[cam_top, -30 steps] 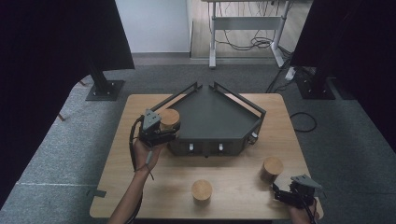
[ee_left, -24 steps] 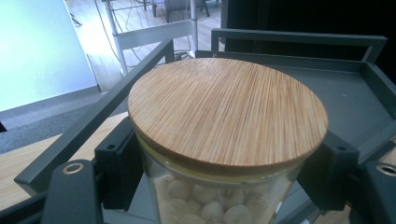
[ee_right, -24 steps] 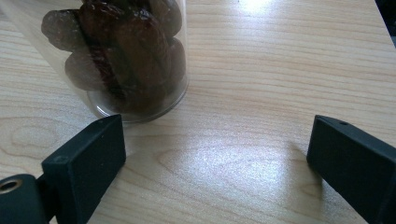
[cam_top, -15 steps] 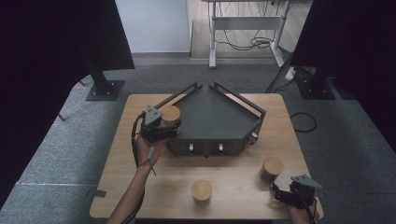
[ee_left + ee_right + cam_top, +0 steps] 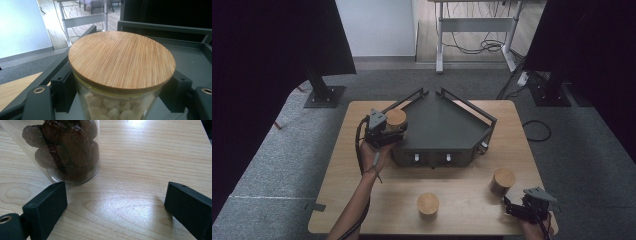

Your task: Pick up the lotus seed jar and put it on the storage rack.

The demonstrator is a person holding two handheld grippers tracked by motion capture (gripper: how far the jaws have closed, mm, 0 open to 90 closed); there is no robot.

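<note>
Pale wood-grain table point(image 5: 362, 200) fills the lower frame; at centre sits an angular dark metal tray point(image 5: 447, 125); at the tray's left corner the left gripper point(image 5: 387, 131) pinches a round bamboo-lidded glass jar point(image 5: 120, 62) of pale lumps; lower right, the right gripper point(image 5: 517, 210) stands spread beside a jar of dark wrinkled fruit point(image 5: 67, 150).

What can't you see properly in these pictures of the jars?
- Jar in the left gripper: its bottom is cut off by the left gripper view's lower edge, so whether it touches the tray stays unclear.
- Jar of dark fruit: its lid is cut off by the right gripper view's top edge.
- Middle jar: its wooden lid hides the contents in the high view.
</note>
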